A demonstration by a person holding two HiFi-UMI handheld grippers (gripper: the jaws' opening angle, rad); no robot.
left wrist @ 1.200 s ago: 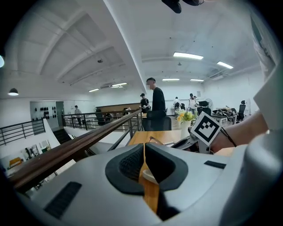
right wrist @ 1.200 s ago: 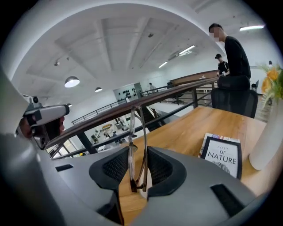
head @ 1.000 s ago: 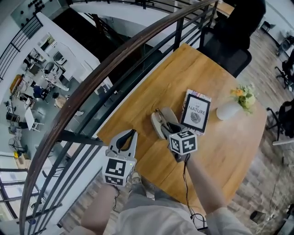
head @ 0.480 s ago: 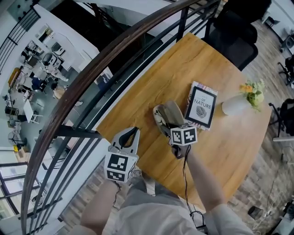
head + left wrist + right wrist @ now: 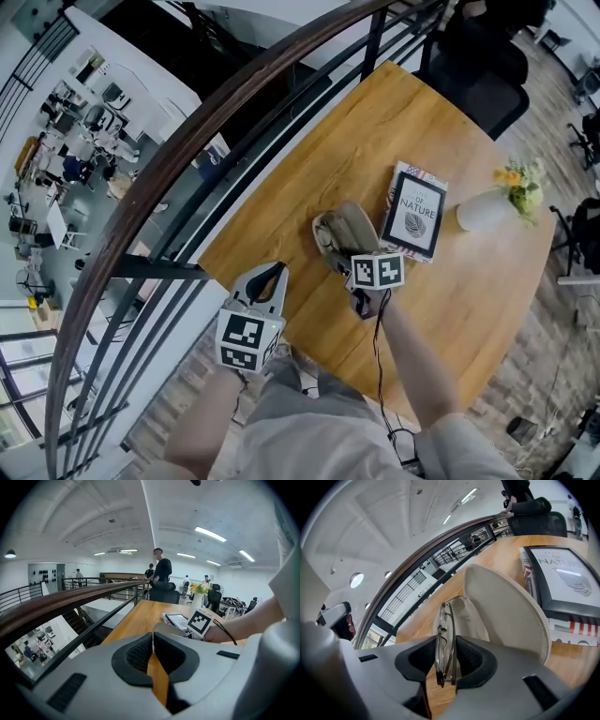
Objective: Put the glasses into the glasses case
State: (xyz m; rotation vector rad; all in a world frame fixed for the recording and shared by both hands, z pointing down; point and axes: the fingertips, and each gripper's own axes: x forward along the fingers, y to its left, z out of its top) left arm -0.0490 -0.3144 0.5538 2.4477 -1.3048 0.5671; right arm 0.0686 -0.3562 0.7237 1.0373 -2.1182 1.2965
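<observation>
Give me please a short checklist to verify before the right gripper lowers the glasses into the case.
1. Grip on the glasses: ok; folded, right gripper shut on them.
2. The glasses case open: ok; lid up, hollow facing the glasses.
3. Aim at the hollow: ok in the right gripper view.
4. Contact of glasses with case: cannot tell.
5. The left gripper clear: ok; shut, empty, at the table edge.
6. The book off the opening: ok; beside the case.

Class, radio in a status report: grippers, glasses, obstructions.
Left gripper shut, empty. Right gripper shut on glasses, at open glasses case. Nothing in the way; book beside case.
</observation>
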